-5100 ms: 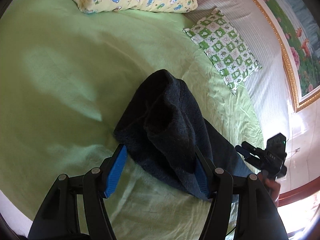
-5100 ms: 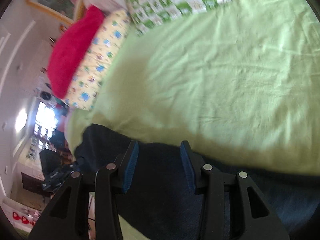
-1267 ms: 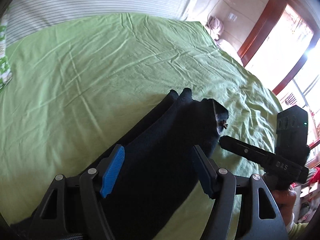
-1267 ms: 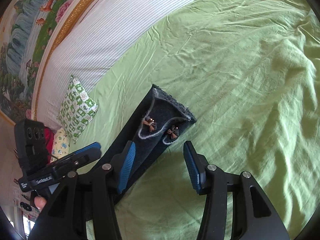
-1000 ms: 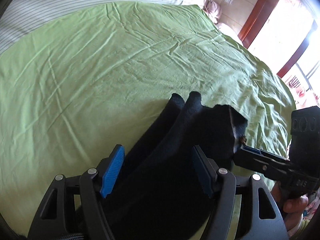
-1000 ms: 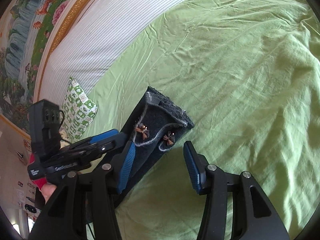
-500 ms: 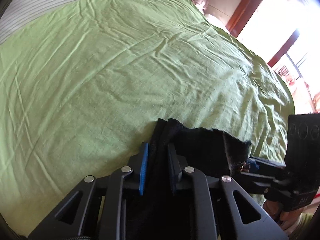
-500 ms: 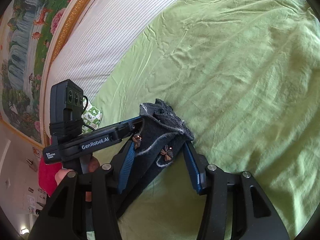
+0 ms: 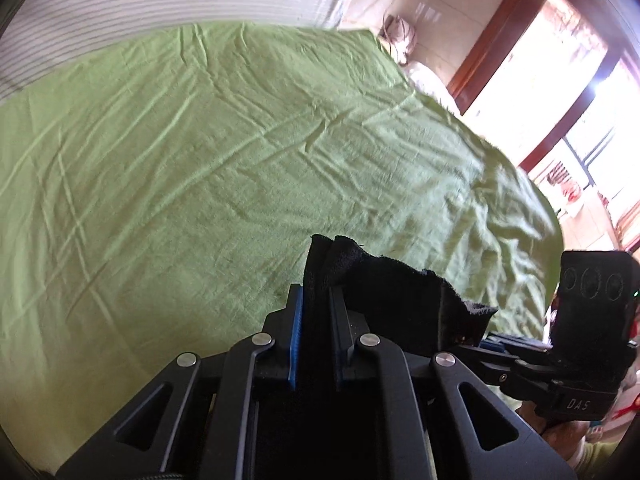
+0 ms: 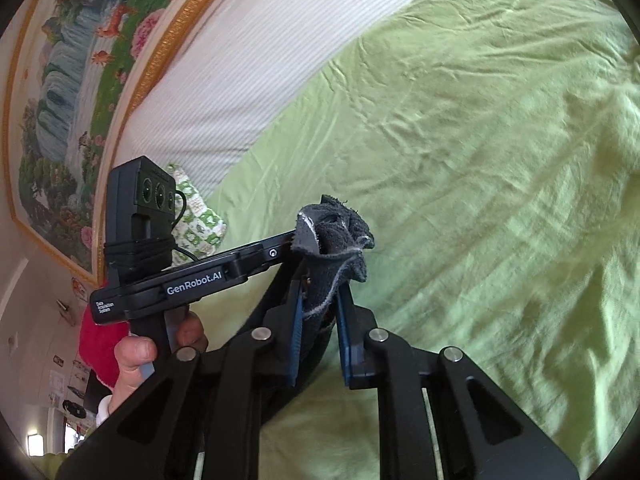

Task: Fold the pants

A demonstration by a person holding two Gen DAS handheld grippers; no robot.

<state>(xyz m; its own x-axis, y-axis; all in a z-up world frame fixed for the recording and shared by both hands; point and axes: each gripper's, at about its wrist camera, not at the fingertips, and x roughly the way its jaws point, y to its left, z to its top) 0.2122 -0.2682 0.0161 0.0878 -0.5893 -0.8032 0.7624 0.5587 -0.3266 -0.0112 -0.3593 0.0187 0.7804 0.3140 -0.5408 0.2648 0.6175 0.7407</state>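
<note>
Pants point(image 9: 384, 292) hang raised above the green bed point(image 9: 200, 152); left gripper point(image 9: 316, 312) clamps one hem corner; right gripper point(image 10: 320, 304) clamps the other.

I've got a green sheet point(image 9: 200, 152) filling most of both views, creased all over, spread across the bed. Along its far edge I see a white striped cover point(image 10: 248, 80). Above that, on the wall, a gold-framed painting point(image 10: 68, 80) with a waterfall, flowers and greenery. A green-and-white patterned pillow point(image 10: 198, 216) lies where the sheet meets the stripes, and a red cushion point(image 10: 94, 344) sits lower left. In the left view, a brown-framed window point(image 9: 568, 92) glares bright on the right.
</note>
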